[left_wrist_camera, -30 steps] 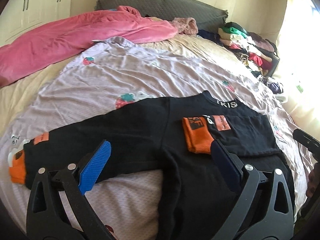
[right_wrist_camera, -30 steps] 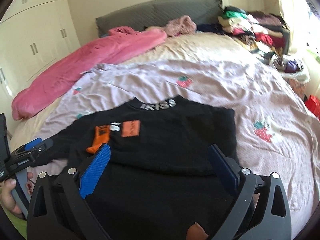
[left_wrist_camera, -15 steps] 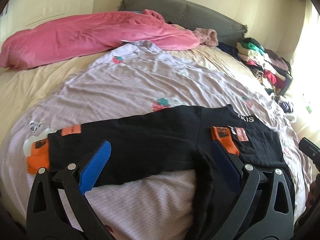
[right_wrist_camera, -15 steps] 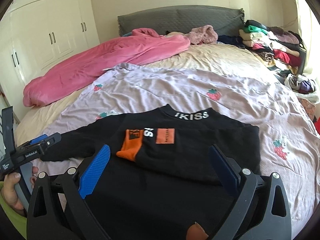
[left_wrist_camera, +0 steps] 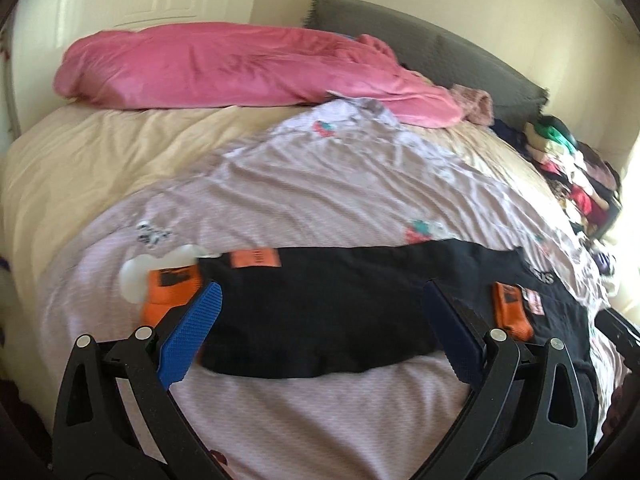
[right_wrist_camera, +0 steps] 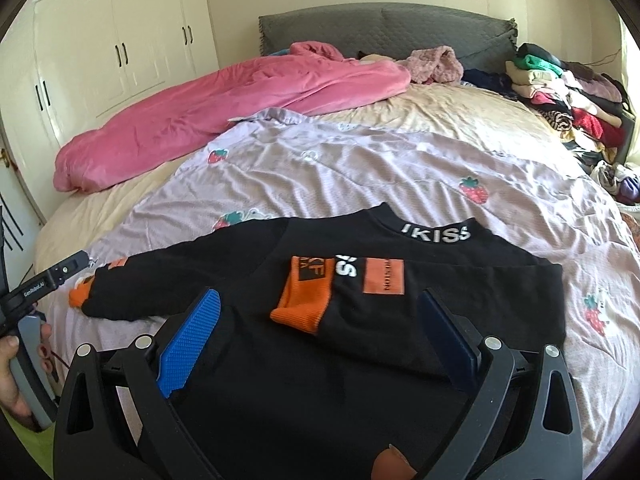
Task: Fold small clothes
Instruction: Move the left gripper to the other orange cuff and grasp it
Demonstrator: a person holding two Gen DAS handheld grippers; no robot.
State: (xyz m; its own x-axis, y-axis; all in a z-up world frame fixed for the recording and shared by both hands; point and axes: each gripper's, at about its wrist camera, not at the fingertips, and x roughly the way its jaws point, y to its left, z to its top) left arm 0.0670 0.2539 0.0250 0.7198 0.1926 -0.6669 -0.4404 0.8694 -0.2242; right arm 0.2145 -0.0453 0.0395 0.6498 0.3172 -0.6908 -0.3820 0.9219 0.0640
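Note:
A small black sweater [right_wrist_camera: 320, 340] with orange cuffs and white collar lettering lies flat on the lilac strawberry sheet [right_wrist_camera: 360, 176]. Its right sleeve is folded across the chest, orange cuff [right_wrist_camera: 304, 300] on top. Its left sleeve [left_wrist_camera: 320, 312] stretches out sideways, ending in an orange cuff [left_wrist_camera: 172, 290]. My left gripper [left_wrist_camera: 320, 328] is open and empty, hovering over that outstretched sleeve. My right gripper [right_wrist_camera: 316, 332] is open and empty above the sweater's body. The left gripper's body also shows at the left edge of the right wrist view [right_wrist_camera: 52, 276].
A pink duvet [right_wrist_camera: 224, 108] lies across the far left of the bed. A grey headboard [right_wrist_camera: 380, 28] stands behind. Piles of clothes [right_wrist_camera: 568, 92] sit at the far right. White wardrobes [right_wrist_camera: 104, 48] line the left wall.
My left gripper has swung left along the outstretched sleeve toward its orange cuff. My right gripper has drawn back and risen a little, so more of the sweater shows. Both stay open.

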